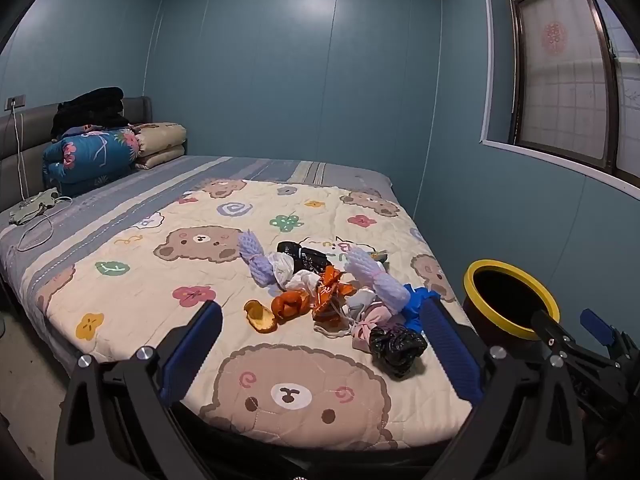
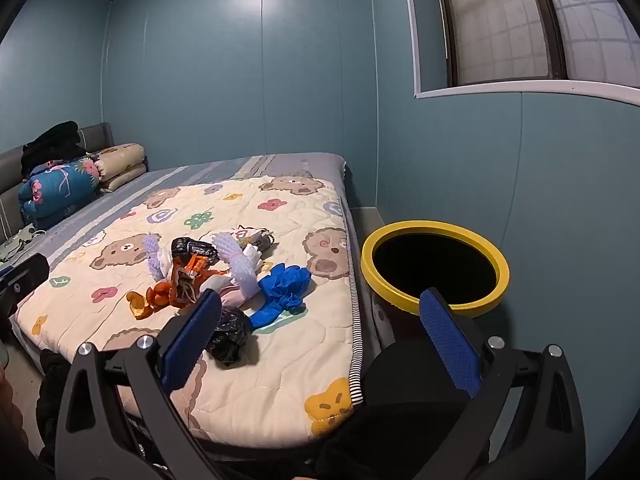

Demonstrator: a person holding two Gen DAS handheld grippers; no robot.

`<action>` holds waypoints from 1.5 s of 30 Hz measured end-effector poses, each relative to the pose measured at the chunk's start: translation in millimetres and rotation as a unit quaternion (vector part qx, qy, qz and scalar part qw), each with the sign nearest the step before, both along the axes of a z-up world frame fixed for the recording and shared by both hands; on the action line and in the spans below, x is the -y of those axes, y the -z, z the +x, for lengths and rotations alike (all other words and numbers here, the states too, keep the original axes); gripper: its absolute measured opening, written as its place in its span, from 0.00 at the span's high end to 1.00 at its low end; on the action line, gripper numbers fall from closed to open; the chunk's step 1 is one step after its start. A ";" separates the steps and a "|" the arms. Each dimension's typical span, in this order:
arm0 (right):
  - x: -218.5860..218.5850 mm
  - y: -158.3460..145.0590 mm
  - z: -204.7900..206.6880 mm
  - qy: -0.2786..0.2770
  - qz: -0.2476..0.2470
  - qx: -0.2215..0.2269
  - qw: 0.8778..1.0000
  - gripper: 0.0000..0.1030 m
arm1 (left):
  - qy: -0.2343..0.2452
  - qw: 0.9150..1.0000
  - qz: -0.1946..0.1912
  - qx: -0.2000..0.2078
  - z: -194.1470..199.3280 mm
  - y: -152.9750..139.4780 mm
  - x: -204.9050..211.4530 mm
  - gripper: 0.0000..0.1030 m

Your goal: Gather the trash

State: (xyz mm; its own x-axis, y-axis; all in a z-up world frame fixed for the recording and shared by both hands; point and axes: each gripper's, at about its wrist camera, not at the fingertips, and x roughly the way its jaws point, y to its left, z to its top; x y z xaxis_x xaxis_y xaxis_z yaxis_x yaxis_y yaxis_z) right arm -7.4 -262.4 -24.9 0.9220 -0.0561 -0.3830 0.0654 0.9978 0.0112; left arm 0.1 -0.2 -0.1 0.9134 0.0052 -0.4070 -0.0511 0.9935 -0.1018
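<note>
Where the bear-print quilt (image 1: 132,280) covers the bed (image 1: 256,170), the trash lies heaped a little toward the bin side, and both grippers hang short of it with nothing between their blue pads. The left gripper (image 1: 320,340) has its jaws spread wide and empty, framing the heap in its own view; the right gripper (image 2: 320,334) is likewise released, one finger over the quilt's edge and the other over the yellow-rimmed bin (image 2: 434,227), which stands on the floor just beside the bed, its dark mouth upward.

In the heap, an orange peel (image 1: 261,316) lies nearest the left gripper's side, touching a twisted orange bag (image 1: 290,305). Behind them are two lilac foam nets (image 1: 256,258), a black wrapper (image 1: 304,257) with pale lettering too blurred to read, and white crumpled plastic (image 1: 288,270). A blue glove (image 2: 280,288) sprawls toward the bin edge, and a crumpled black bag (image 2: 230,336) sits closest to the right gripper.

The only writing that can be made out is on the quilt itself, beside the heap: what looks like "Biu" (image 1: 344,249) in coloured letters, though the fold hides part of it
</note>
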 end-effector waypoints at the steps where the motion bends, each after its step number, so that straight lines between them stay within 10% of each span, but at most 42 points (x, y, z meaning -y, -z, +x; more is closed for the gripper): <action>1: -0.4 0.0 0.2 0.000 -0.002 -0.001 1.000 0.08 | 0.000 1.000 0.000 0.000 0.1 0.0 0.1 0.07; 45: 4.5 0.5 2.4 0.002 -0.003 -0.001 1.000 0.08 | -0.003 1.000 -0.003 -0.007 1.9 4.8 -5.5 0.07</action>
